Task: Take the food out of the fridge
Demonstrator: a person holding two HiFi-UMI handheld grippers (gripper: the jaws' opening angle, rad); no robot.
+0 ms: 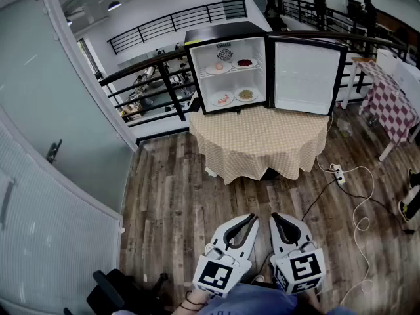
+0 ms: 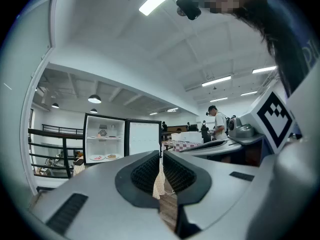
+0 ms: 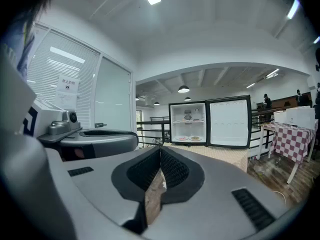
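We hold both claws low and close to our body, side by side above the wooden floor (image 1: pixel 174 202). The left claw (image 1: pixel 251 218) has its jaws pressed together with nothing between them. The right claw (image 1: pixel 276 217), just beside it, is likewise closed and empty.

Ahead and to the right of the right claw, a white cable (image 1: pixel 358 206) loops across the boards to a power strip (image 1: pixel 338 174). To the left of the left claw runs a wall of frosted glass with a door (image 1: pixel 39 117).

Straight ahead of both claws, well apart from them, stands a table (image 1: pixel 262 143) draped in a beige checked cloth. On its far side sits the small black fridge (image 1: pixel 223 35), its door (image 1: pixel 302 77) swung wide open to the right.

The food is all inside the fridge, on four plates well beyond either claw's reach. On the upper shelf we see a plate with something pink (image 1: pixel 218 67) and, to its right, a plate with something dark red (image 1: pixel 245 63). On the lower level there is a plate with pinkish food (image 1: pixel 222 99) beside a plate with brownish food (image 1: pixel 246 94).

Farther right stands a table with a red checked cloth (image 1: pixel 390 104). Behind the fridge runs a black railing (image 1: pixel 164 77), and beyond it we see people (image 1: pixel 318 2) standing in the distance.
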